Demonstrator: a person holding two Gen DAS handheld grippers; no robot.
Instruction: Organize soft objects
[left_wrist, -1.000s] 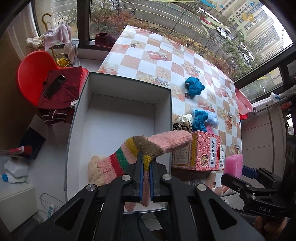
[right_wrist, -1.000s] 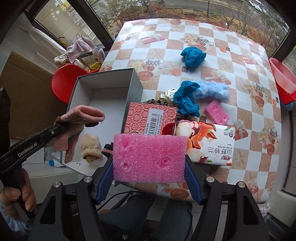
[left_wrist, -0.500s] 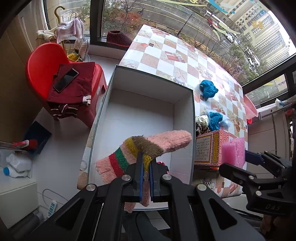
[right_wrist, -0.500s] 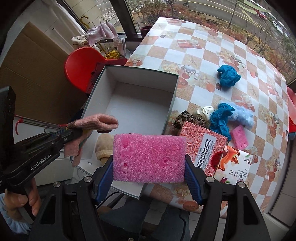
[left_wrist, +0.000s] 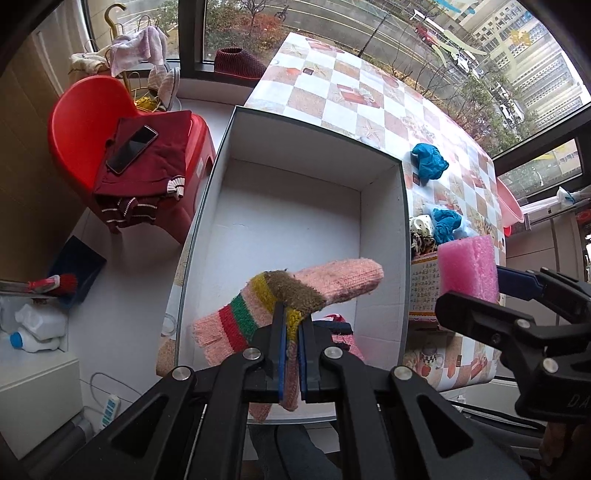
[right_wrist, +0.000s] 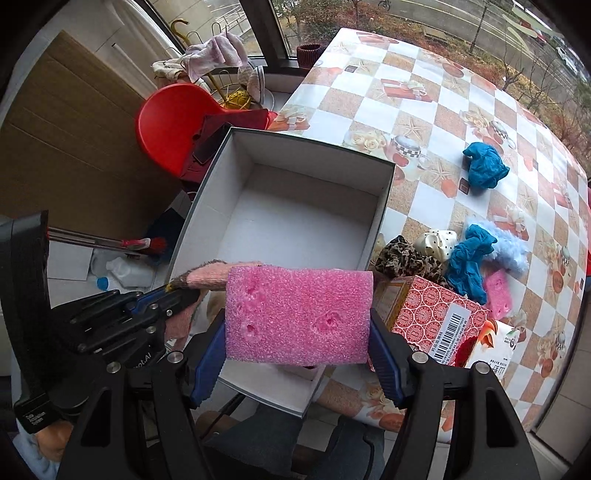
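My left gripper is shut on a pink knitted sock with red, green and yellow stripes, which hangs over the near end of an open white box. The right gripper is shut on a pink sponge and hovers over the box, near its front right corner. In the left wrist view that sponge and the right gripper show at the right. The left gripper and the sock appear at the left of the right wrist view. Something soft lies under the sock, mostly hidden.
On the checkered table lie a blue cloth, a second blue cloth on pale fluff, a leopard-print piece, a small pink sponge and a red patterned carton. A red chair with a phone stands left of the box.
Both grippers have moved left over the box. The sponge, earlier above the red carton, now hangs over the box's near right part. The sock sits further in over the box.
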